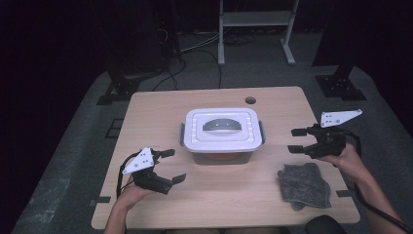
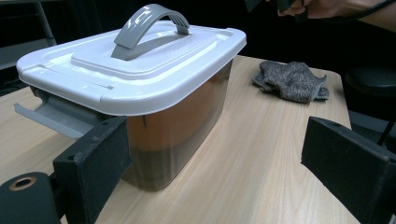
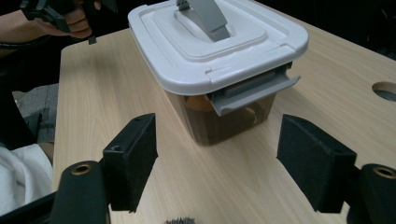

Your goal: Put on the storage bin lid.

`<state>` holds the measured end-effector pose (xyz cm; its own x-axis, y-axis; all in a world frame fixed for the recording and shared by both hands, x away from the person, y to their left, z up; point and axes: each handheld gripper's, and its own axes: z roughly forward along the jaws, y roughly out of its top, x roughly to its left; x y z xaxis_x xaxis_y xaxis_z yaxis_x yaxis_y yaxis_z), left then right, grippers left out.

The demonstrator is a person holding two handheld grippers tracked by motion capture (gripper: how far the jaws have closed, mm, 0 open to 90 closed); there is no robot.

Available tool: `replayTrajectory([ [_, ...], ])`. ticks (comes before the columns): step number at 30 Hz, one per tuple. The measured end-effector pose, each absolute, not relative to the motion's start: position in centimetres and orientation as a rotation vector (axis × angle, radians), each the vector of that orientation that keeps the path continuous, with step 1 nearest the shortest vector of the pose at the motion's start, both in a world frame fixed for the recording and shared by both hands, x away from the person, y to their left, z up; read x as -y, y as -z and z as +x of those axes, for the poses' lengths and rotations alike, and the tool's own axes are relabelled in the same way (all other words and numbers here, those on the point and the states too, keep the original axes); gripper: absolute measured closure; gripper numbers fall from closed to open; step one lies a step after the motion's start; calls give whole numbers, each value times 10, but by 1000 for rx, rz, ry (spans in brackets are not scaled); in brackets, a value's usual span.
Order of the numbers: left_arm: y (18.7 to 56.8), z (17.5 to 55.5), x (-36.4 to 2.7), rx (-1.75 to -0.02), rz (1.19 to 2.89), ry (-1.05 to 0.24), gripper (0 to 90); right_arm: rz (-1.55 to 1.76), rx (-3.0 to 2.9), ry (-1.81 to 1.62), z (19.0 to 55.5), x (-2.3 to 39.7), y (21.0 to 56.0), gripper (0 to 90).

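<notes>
At the left of the pale wooden table [image 1: 146, 112], the left gripper [image 1: 173, 165], a black two-jaw tool topped by a grey three-cornered plate, rests in the person's left hand [image 1: 129, 194] with its jaws spread wide and nothing between them, aimed toward the box. In the middle of the table stands the clear plastic storage box [image 1: 221, 157] with its white snap-on lid [image 1: 221, 129] and grey arched handle [image 1: 222, 126], lid on, grey side latches flipped outward. To its right, the right gripper [image 1: 296, 140] hovers near the box's right end with jaws likewise wide apart and empty, above a crumpled grey cloth [image 1: 305, 184] lying near the table's front right corner.
</notes>
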<state>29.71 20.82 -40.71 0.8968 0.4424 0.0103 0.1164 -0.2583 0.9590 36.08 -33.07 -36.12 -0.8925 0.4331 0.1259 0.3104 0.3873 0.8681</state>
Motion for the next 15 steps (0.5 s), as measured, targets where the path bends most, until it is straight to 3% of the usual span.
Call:
replayTrajectory([
  [15,409,297,-206,-415,1831,-323,71,763,-2513,-1545,350,343,390,276],
])
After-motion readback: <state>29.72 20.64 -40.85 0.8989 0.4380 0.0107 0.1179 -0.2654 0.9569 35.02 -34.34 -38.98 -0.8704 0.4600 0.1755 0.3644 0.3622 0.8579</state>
